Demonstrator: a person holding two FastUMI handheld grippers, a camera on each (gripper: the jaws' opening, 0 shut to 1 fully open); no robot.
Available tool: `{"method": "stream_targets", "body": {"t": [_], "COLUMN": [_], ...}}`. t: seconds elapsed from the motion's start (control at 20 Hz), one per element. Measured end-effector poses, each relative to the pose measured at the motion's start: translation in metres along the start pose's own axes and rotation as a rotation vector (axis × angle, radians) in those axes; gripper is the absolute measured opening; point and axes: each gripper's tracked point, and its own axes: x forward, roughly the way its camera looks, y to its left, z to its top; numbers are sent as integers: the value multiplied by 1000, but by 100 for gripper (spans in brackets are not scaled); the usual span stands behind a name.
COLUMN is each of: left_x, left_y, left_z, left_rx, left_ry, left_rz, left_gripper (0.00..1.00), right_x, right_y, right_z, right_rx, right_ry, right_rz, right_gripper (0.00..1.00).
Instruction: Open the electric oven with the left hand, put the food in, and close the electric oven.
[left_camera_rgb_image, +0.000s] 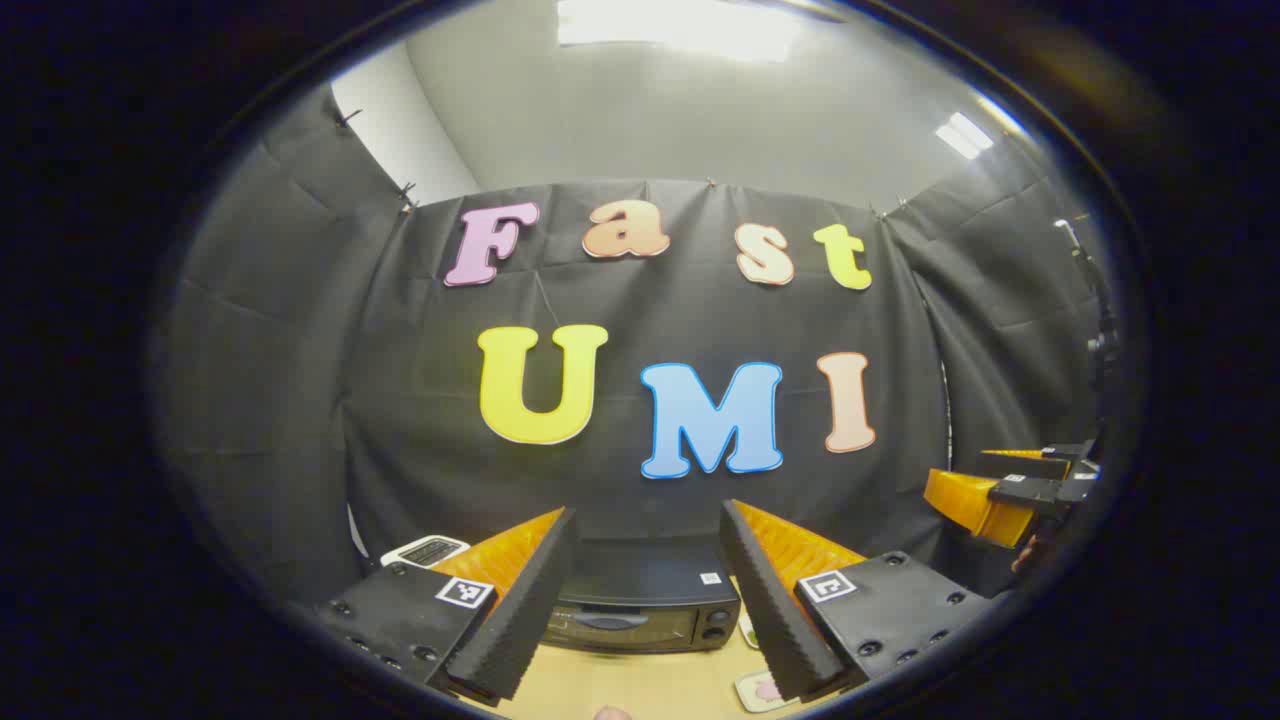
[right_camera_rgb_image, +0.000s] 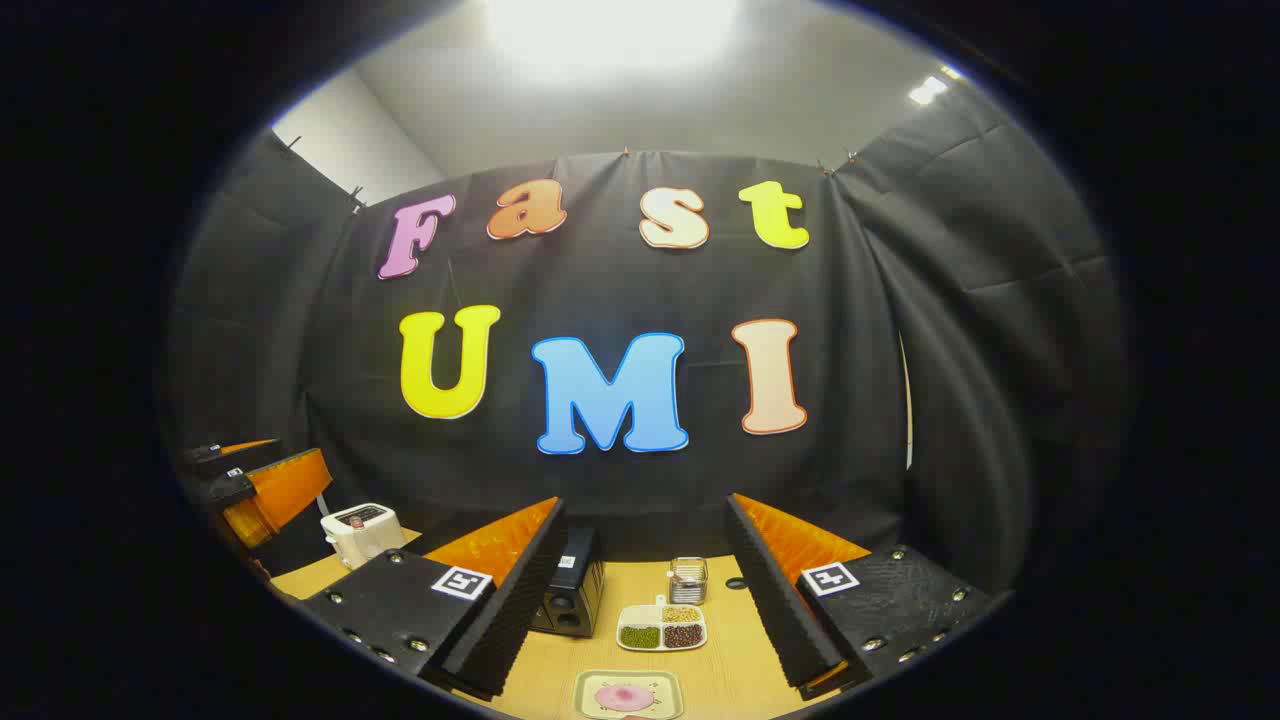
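electric oven (left_camera_rgb_image: 640, 600) shut on table (left_camera_rgb_image: 640, 685), both grippers' fingers apart

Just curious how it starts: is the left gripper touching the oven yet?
Apart. In the left gripper view the left gripper stands open, and the oven sits farther back on the table, door closed, with bare tabletop between them.

Left claw (left_camera_rgb_image: 645, 580) and right claw (right_camera_rgb_image: 645, 580) — both agape, empty.

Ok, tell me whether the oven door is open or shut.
Shut: the oven door stands flush against its front, handle up, beyond the open left gripper.
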Motion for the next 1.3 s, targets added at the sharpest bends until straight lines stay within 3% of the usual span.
{"method": "stream_targets", "body": {"t": [0.05,0.1,0.3,0.35,0.45,0.5,0.7,0.8,0.85,0.95,1.0,1.05,1.3], "left_x": [5,7,16,19,24,25,32,34,36,42,47,53,91], "left_y": [4,9,25,28,31,29,24,21,20,18,16,17,26], "left_z": [3,2,1,3,-1,-4,-9,-14,-17,-30,-40,-52,-106], "left_rx": [0,-1,-16,-16,-18,-22,-20,-23,-23,-26,-29,-31,-45], "left_ry": [-4,-1,-1,-8,0,4,8,12,16,41,63,86,203], "left_rz": [-7,-12,-14,-11,-17,-24,-37,-44,-47,-55,-61,-65,-68], "left_gripper": [91,95,92,99,91,95,91,95,92,99,95,99,99], "right_x": [2,3,10,11,14,14,17,16,16,15,14,15,20], "right_y": [3,5,15,18,20,20,22,21,20,17,16,16,9], "right_z": [2,3,3,4,3,2,0,-2,-3,-7,-10,-11,-24], "right_rx": [1,4,10,6,-10,-13,-17,-28,-33,-39,-39,-39,-54], "right_ry": [-6,-11,-13,-18,-15,-15,-13,-4,1,10,15,19,48], "right_rz": [-8,-17,-40,-38,-43,-47,-47,-42,-42,-43,-44,-45,-52], "right_gripper": [97,97,97,97,97,97,97,97,97,97,97,97,97]}}
